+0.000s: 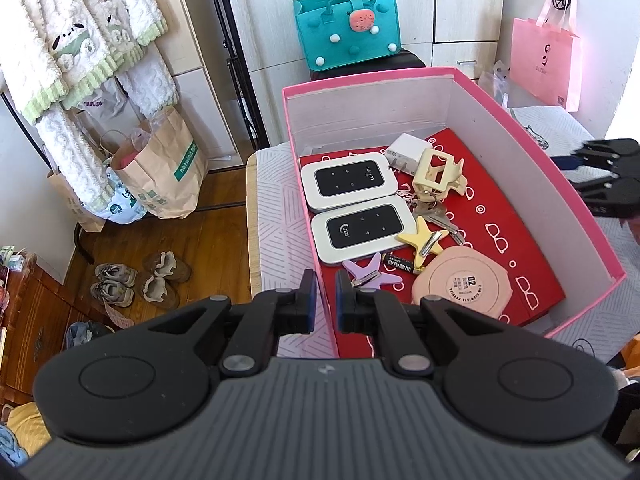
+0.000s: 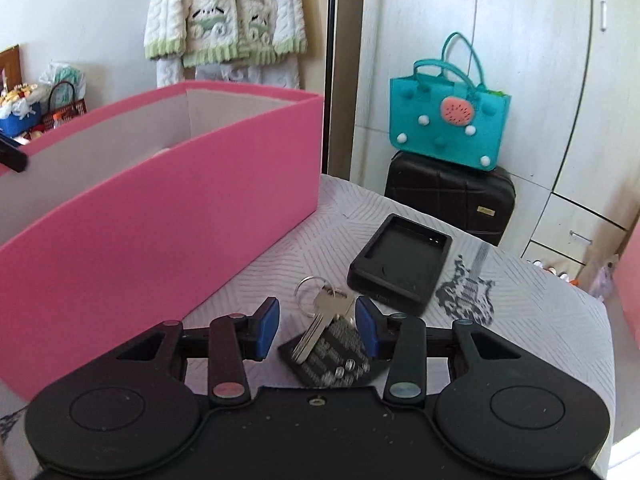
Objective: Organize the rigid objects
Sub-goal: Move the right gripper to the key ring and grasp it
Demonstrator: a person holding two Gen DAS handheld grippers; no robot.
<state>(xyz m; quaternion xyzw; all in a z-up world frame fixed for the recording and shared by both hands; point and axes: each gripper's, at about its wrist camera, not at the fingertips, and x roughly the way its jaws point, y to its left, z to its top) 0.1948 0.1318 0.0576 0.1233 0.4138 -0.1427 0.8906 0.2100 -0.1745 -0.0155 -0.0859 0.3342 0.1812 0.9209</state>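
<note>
A: Key on its split ring is next. It lies on the bench just outside the pink box, partly across a dark patterned card, near the black tray.

B: Handling?

A: I'd judge it light, stiff metal, thin and flat, so slippery against the cloth. The ring dangles loose and will swing. Best hold: pinch across the flat bow or upper blade, not the ring.

B: Orientation?

A: Long axis runs from the ring, away from the camera, down to the blade tip near the camera, tilted slightly left. Ring end points toward the tray.

B: Fingers?

A: Right gripper fingers spread, straddling the key, pads not touching it. Left gripper fingers pressed almost together, pinching nothing, over the box's near edge.

B: Risk?

A: Probably catching the card along with the key.
</note>
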